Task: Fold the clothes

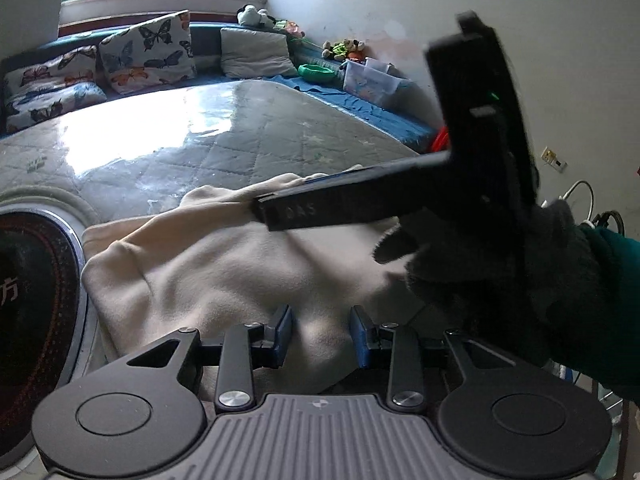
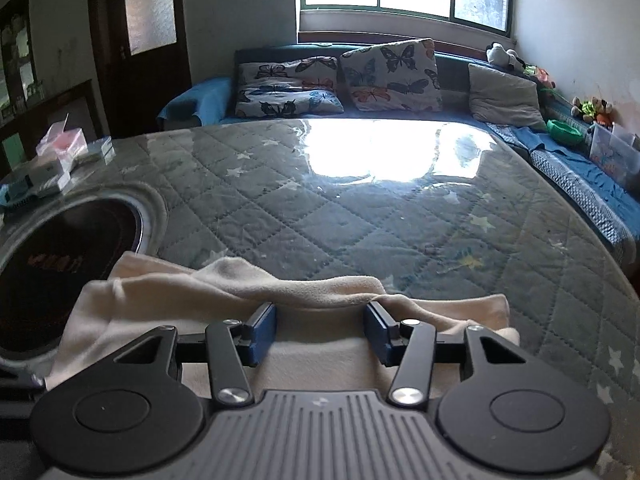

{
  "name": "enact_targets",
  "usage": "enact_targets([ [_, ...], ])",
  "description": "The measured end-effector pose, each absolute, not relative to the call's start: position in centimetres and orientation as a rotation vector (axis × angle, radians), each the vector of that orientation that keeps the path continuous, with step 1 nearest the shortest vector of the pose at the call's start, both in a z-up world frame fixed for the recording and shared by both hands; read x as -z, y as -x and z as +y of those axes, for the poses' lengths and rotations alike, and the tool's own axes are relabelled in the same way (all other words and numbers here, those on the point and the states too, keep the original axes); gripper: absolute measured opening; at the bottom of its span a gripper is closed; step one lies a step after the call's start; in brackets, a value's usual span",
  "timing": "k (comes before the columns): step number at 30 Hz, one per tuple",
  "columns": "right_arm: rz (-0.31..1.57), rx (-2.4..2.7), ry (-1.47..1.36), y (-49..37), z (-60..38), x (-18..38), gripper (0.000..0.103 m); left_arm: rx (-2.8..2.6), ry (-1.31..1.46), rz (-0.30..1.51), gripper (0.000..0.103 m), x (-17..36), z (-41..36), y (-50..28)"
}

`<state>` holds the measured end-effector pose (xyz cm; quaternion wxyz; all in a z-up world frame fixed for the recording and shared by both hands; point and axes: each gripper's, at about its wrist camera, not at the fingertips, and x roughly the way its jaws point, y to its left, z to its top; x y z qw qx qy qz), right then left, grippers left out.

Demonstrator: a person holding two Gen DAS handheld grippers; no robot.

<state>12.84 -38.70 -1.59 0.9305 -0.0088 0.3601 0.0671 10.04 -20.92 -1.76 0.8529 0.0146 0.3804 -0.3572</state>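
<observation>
**Cream garment bunched at the table's near edge, both grippers hovering spread**

A cream fleece garment (image 2: 280, 292) is lying at the near edge of the quilt-covered table (image 2: 400, 220), its left part reaching the rim of the round black inset (image 2: 60, 260) set into the table's left side. It is sitting in soft layers with a raised ridge along its far side, so it could be partly folded or only gathered; I cannot tell which.

The left gripper (image 1: 320, 334) is hanging over the cloth with its jaws apart, gripping nothing. The right gripper (image 2: 320, 330) is likewise spread and empty, low over the near part of the fabric; a dark-gloved hand (image 1: 500, 272) is carrying it.

To handle this well, whoever is working should be taking hold at two matching points on one edge, well apart, pinching all the layers there together rather than a single loose one. Fleece this thick is likely to slump, so keeping it taut between the grippers and laying it down flat matters more than speed.
</observation>
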Motion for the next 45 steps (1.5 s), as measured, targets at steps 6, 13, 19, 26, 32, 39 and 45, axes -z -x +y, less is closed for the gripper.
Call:
enact_targets([
  [6, 0.740, -0.139, 0.036, -13.6, -38.2, 1.4, 0.052, 0.758, -0.015, 0.797, 0.034, 2.0, -20.8, -10.1],
  [13, 0.737, -0.157, 0.060, -14.5, -37.9, 2.0, 0.055, 0.757, -0.006, 0.796, 0.034, 2.1, -20.8, -9.9],
  [19, 0.746, -0.171, 0.071, -14.6, -38.0, 2.0, 0.055, 0.767, 0.013, 0.814, 0.034, 2.0, -20.4, -10.2],
  [26, 0.727, -0.187, 0.063, -14.6, -37.9, 2.0, 0.055, 0.758, -0.005, 0.819, 0.034, 1.8, -20.6, -10.1],
  [32, 0.742, -0.198, 0.090, -14.5, -37.7, 2.0, 0.056, 0.749, -0.015, 0.815, 0.034, 1.8, -20.3, -9.7],
  [39, 0.756, -0.196, 0.085, -12.9, -37.8, 1.9, 0.056, 0.767, -0.025, 0.831, 0.035, 1.7, -19.6, -9.0],
  [45, 0.766, -0.191, 0.076, -11.1, -37.7, 1.4, 0.056, 0.775, -0.005, 0.840, 0.036, 0.9, -18.5, -8.5],
])
